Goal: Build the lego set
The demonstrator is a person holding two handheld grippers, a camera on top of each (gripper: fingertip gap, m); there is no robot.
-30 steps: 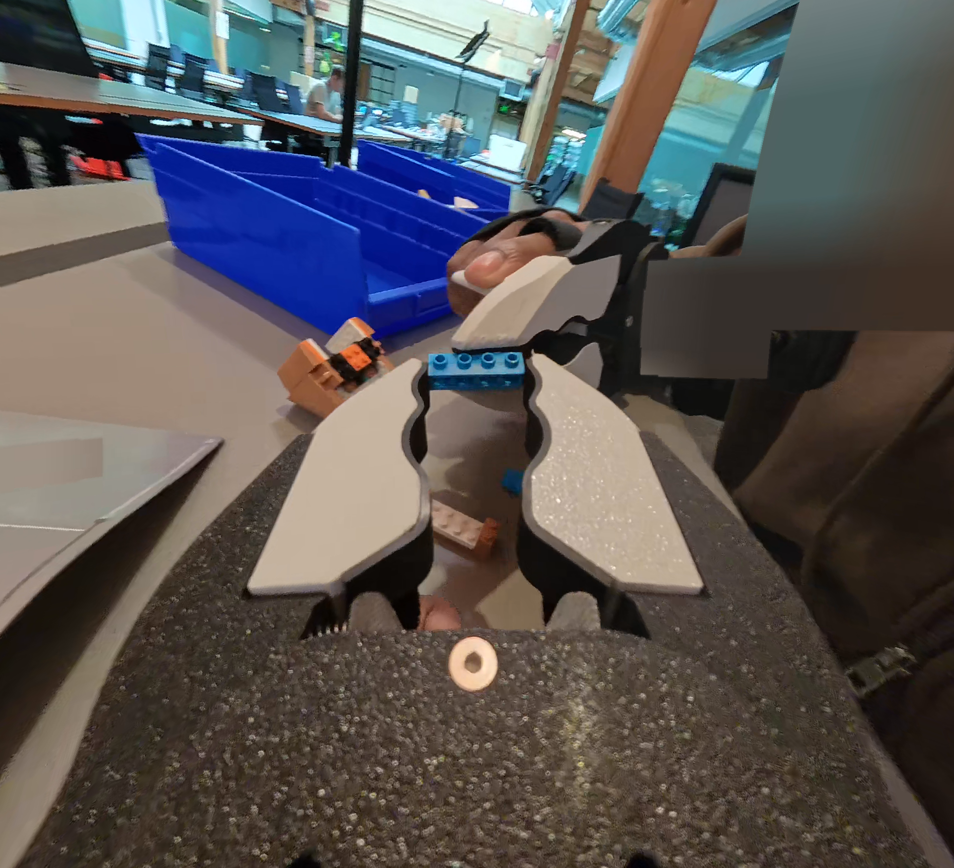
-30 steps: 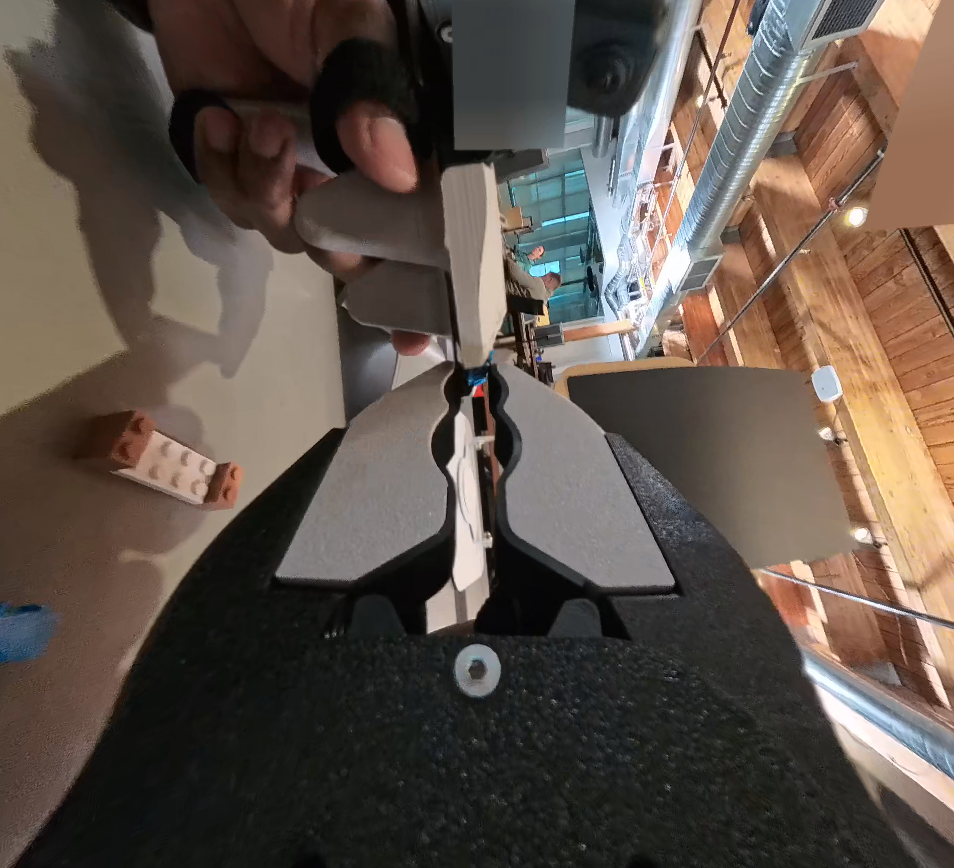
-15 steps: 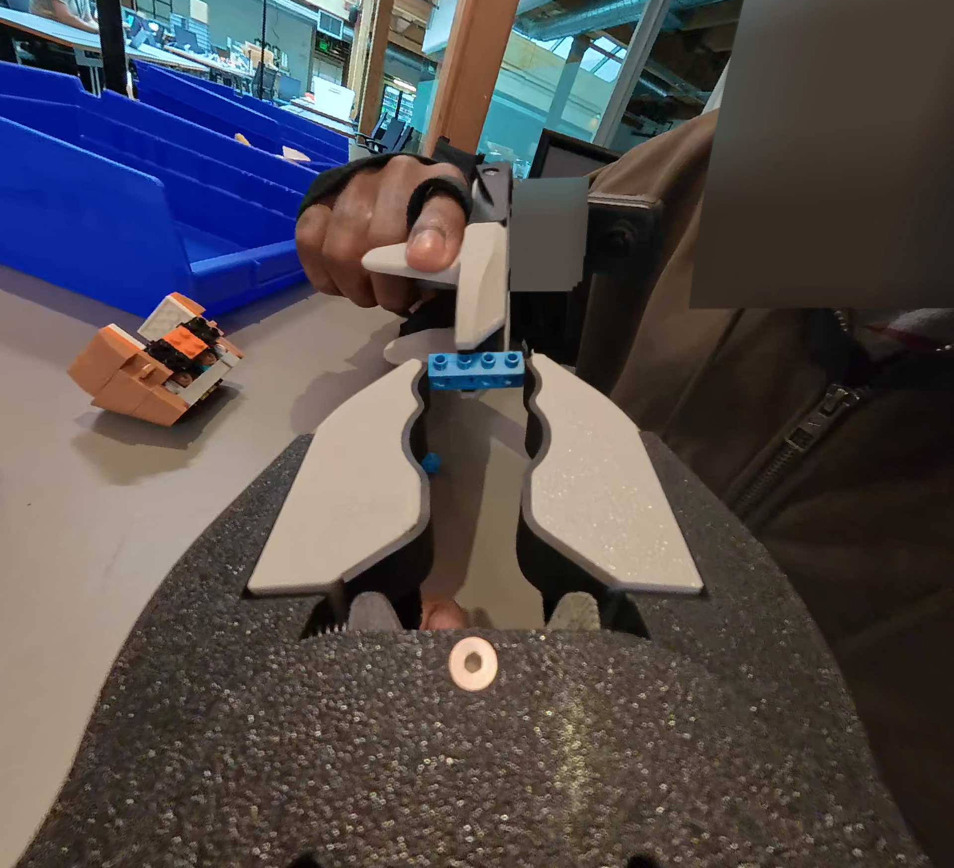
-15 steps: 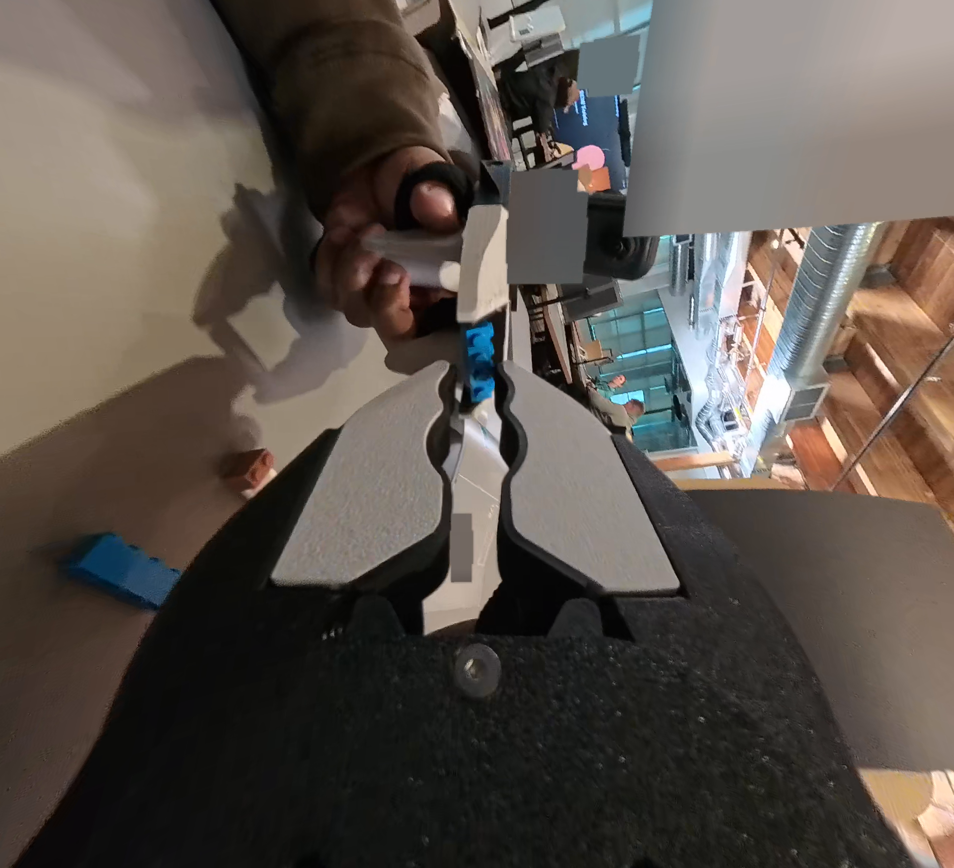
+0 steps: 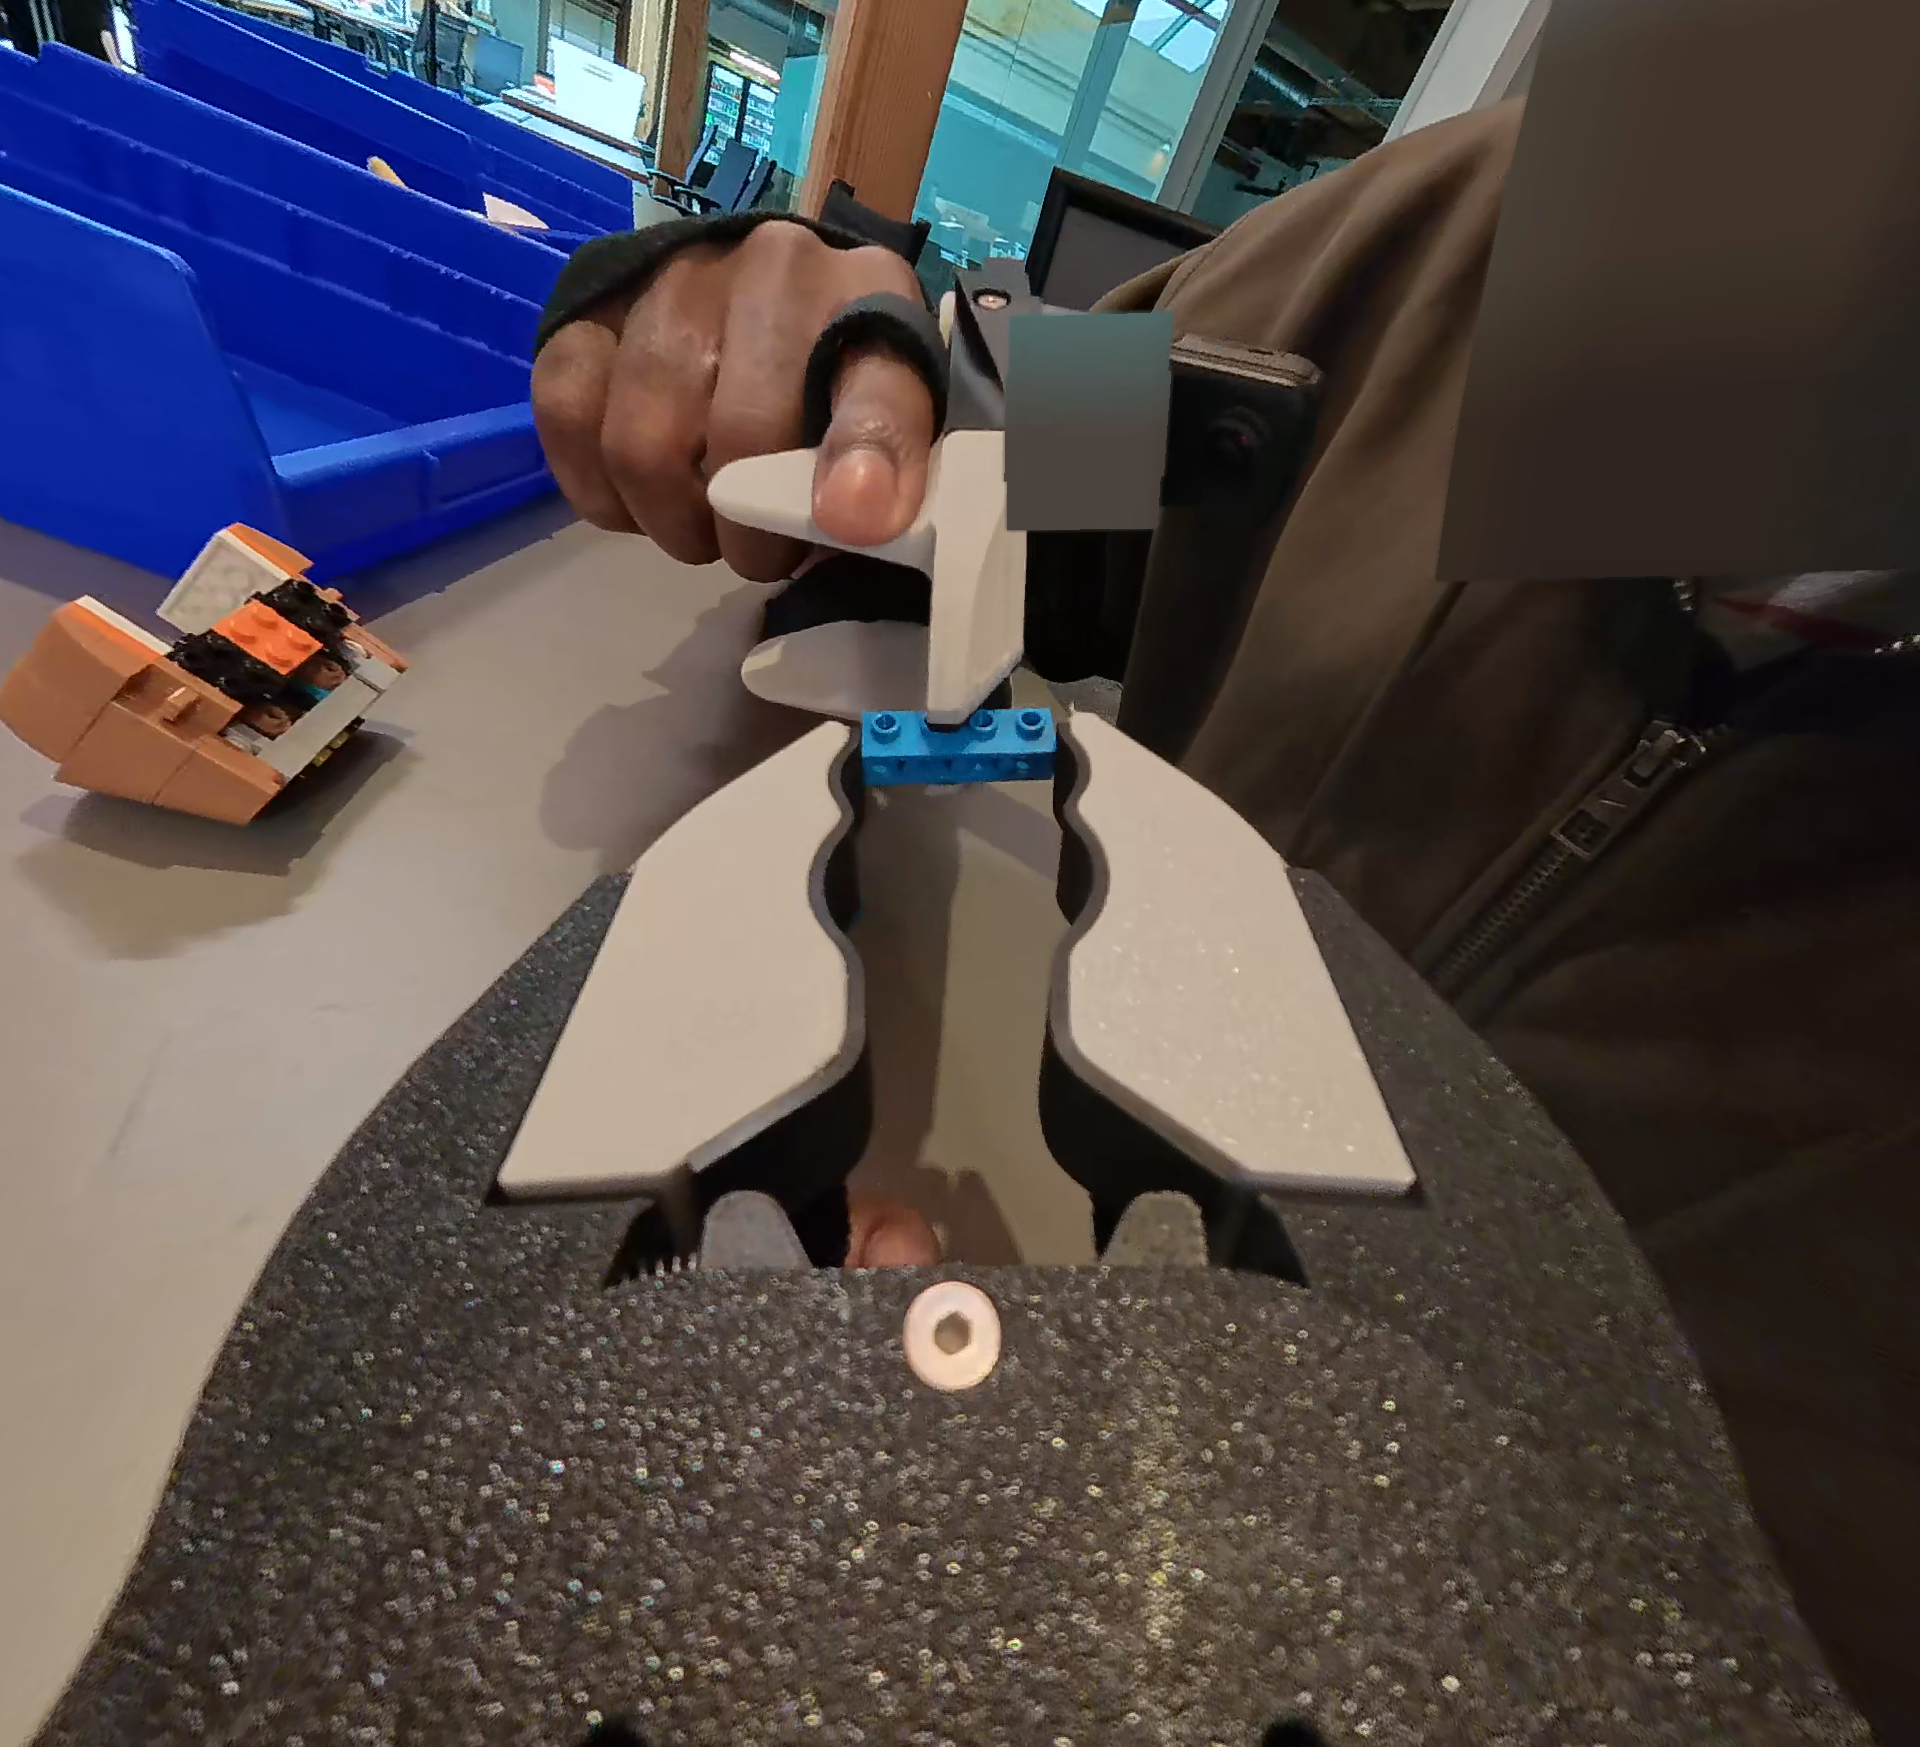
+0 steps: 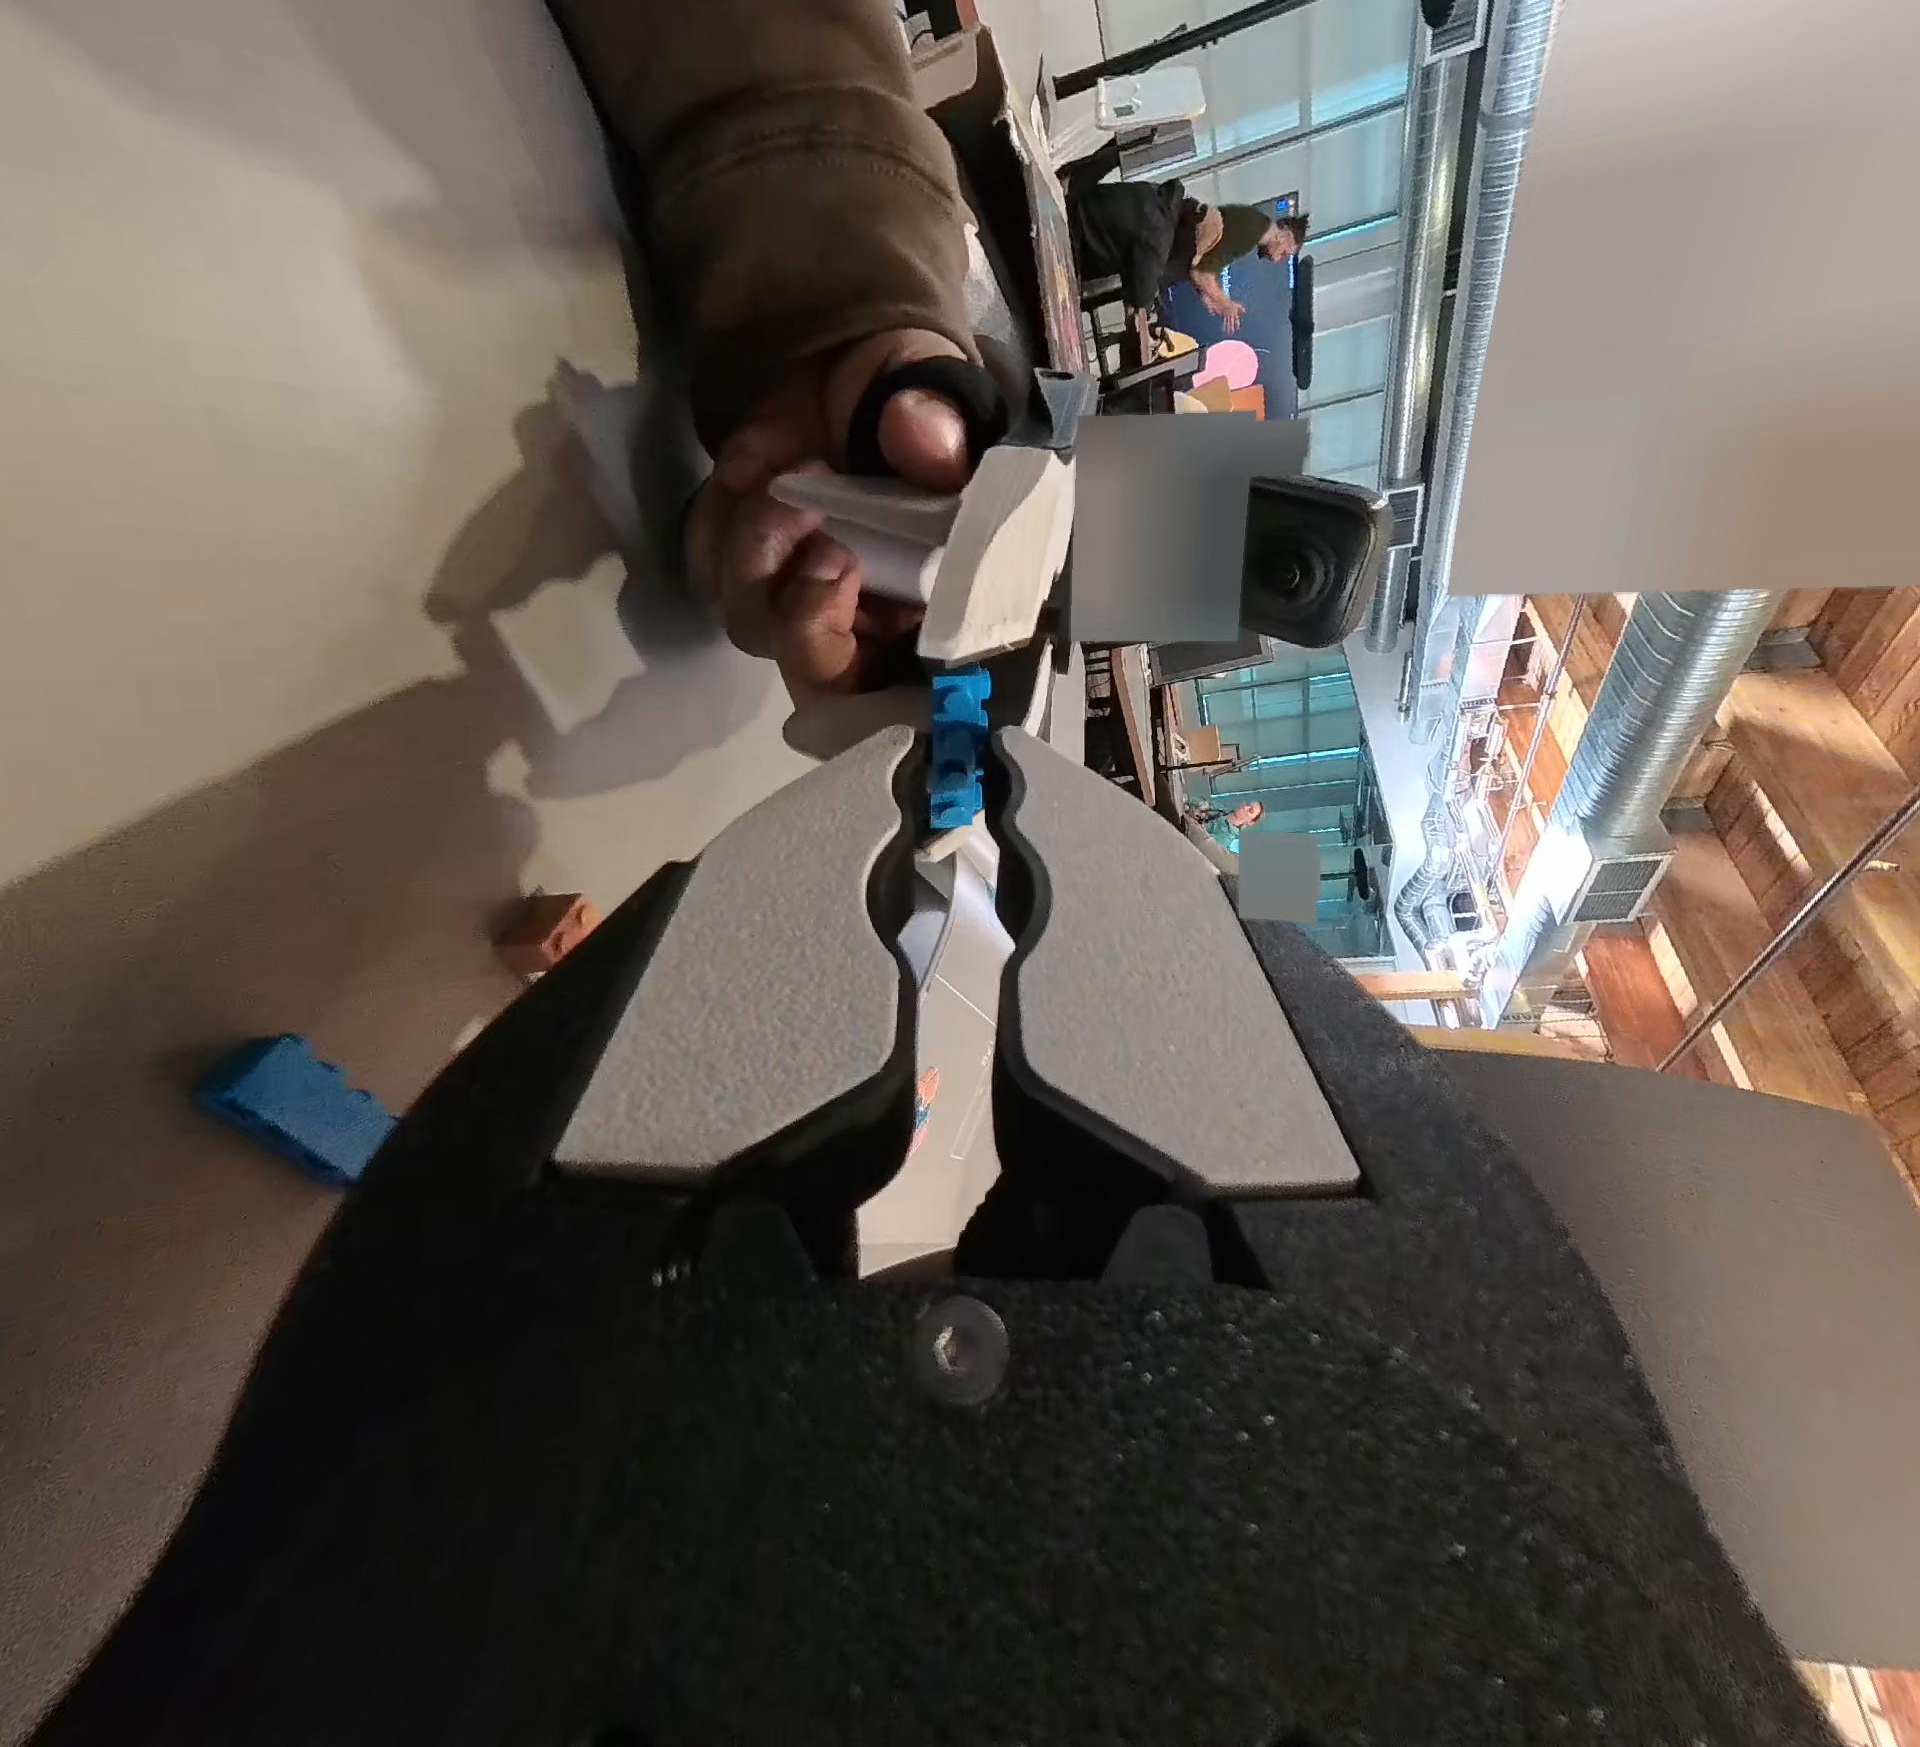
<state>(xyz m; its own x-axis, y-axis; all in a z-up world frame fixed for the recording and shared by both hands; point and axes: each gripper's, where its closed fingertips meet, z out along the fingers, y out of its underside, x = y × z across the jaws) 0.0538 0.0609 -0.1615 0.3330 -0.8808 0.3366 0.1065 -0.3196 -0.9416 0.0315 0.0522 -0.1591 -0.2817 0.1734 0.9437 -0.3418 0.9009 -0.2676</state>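
A blue four-stud brick [image 5: 958,754] is held by its two ends between the tips of my left gripper [image 5: 958,762], above the grey table. My right gripper [image 6: 956,752] comes down on it from above. Its narrow jaws close on either side of the brick's studded top [image 6: 956,762]. In the left wrist view the right gripper's fingers [image 5: 971,627] stand upright on the brick, with a hand [image 5: 727,409] squeezing the handle. In the right wrist view the left gripper's finger [image 6: 1003,570] shows at the brick's far end.
A part-built brown, orange, black and white model [image 5: 197,689] lies on the table at left, in front of blue bins [image 5: 260,326]. A loose blue brick [image 6: 291,1110] and a small brown brick [image 6: 545,934] lie on the table. The person's brown jacket [image 5: 1558,814] is close on the right. Left and right tips are no more than a few centimetres apart.
Both grippers have swung to the right with the blue brick still in the left one. The right gripper has turned upright over the brick and its tips now straddle it.
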